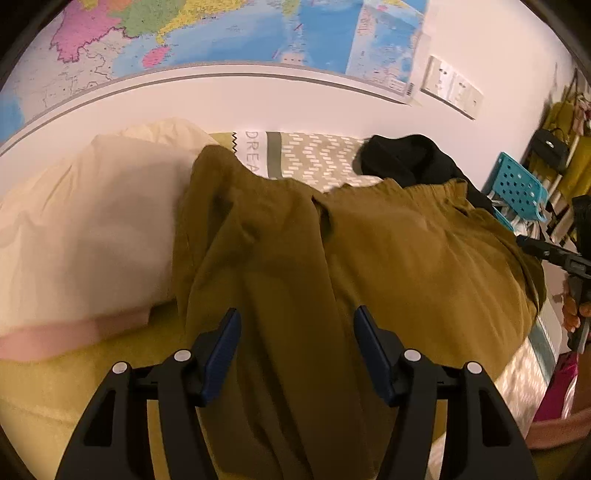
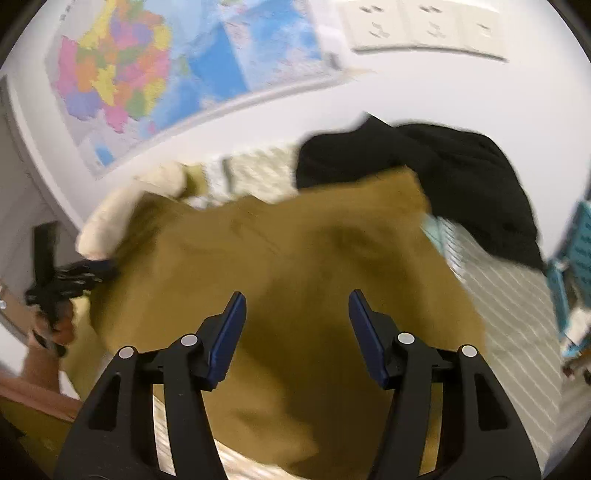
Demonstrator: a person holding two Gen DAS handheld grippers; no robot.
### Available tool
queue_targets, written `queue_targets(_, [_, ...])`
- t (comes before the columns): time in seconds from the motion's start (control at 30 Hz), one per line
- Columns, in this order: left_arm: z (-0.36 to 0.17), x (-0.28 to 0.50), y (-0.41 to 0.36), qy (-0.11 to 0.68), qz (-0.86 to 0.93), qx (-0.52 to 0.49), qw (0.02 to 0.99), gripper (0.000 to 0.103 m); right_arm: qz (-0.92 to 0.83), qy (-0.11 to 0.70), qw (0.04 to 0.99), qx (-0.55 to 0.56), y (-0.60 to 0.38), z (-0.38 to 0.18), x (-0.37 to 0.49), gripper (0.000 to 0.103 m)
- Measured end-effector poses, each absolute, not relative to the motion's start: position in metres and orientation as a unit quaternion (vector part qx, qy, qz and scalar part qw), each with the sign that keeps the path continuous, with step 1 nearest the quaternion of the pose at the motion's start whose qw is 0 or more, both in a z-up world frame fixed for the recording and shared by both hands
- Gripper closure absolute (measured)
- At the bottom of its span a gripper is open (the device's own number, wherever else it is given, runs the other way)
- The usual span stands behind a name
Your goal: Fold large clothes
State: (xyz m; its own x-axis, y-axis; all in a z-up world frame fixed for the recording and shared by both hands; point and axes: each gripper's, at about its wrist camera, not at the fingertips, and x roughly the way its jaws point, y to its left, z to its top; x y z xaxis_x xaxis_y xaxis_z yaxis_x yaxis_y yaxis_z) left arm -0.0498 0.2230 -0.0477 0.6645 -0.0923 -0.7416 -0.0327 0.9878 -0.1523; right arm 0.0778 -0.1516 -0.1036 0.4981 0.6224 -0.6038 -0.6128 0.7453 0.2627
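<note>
An olive-brown garment (image 1: pixel 369 251) with a gathered waistband lies spread over the bed, its waistband at the far side. My left gripper (image 1: pixel 296 314) hovers over its near part, open, with the cloth below the blue pads (image 1: pixel 221 354) and not pinched. In the right wrist view the same olive garment (image 2: pixel 295 240) fills the middle, blurred. My right gripper (image 2: pixel 297 295) stands open above it, nothing clamped between its fingers. A black garment (image 1: pixel 406 158) lies bunched at the far right of the olive one, also seen as the black garment (image 2: pixel 443 177) in the right view.
A cream and pink quilt (image 1: pixel 92 221) lies left of the olive garment. The bed sheet (image 1: pixel 317 155) is patterned. A blue perforated basket (image 1: pixel 517 184) stands beyond the bed's right edge. A map (image 1: pixel 221 33) and wall sockets (image 1: pixel 450 86) are behind. A hand (image 1: pixel 574 314) shows at the right.
</note>
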Motion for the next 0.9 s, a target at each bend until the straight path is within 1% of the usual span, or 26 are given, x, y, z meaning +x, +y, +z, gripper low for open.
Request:
queue_targets(0.03, [-0.051, -0.051, 0.222, 0.41, -0.015, -0.075, 0.909, 0.04, 0.341, 0.366, 0.866, 0.016, -0.159, -0.114, 0.083, 0.049])
queue_targets(0.07, [-0.054, -0.052, 0.221, 0.411, -0.009, -0.074, 0.909, 0.039, 0.33, 0.378, 0.865, 0.019, -0.16, -0.124, 0.089, 0.057])
queue_targets(0.17, [-0.063, -0.05, 0.225, 0.417, -0.003, -0.083, 0.905, 0.036, 0.332, 0.386, 0.86, 0.046, -0.167, -0.148, 0.107, 0.056])
queue_targets(0.27, [-0.064, -0.048, 0.228, 0.42, 0.002, -0.099, 0.902, 0.036, 0.31, 0.386, 0.868, 0.045, -0.162, -0.147, 0.11, 0.054])
queue_targets(0.33, [-0.059, -0.053, 0.225, 0.414, 0.013, -0.091, 0.906, 0.036, 0.305, 0.382, 0.872, 0.033, -0.156, -0.14, 0.105, 0.053])
queue_targets(0.5, [-0.051, -0.085, 0.223, 0.392, 0.022, -0.096, 0.915, 0.033, 0.338, 0.347, 0.873, 0.055, -0.182, -0.116, 0.075, 0.038])
queue_targets(0.6, [-0.048, -0.103, 0.222, 0.384, 0.036, -0.093, 0.918, 0.029, 0.34, 0.332, 0.878, 0.054, -0.197, -0.111, 0.054, 0.032])
queue_targets(0.67, [-0.047, -0.111, 0.22, 0.384, 0.046, -0.087, 0.918, 0.026, 0.322, 0.325, 0.888, 0.049, -0.209, -0.113, 0.041, 0.029])
queue_targets(0.8, [-0.047, -0.121, 0.216, 0.389, 0.058, -0.078, 0.916, 0.026, 0.287, 0.323, 0.899, 0.061, -0.23, -0.124, 0.029, 0.021])
queue_targets(0.9, [-0.047, -0.127, 0.214, 0.391, 0.058, -0.074, 0.916, 0.026, 0.258, 0.333, 0.904, 0.066, -0.242, -0.137, 0.033, 0.016])
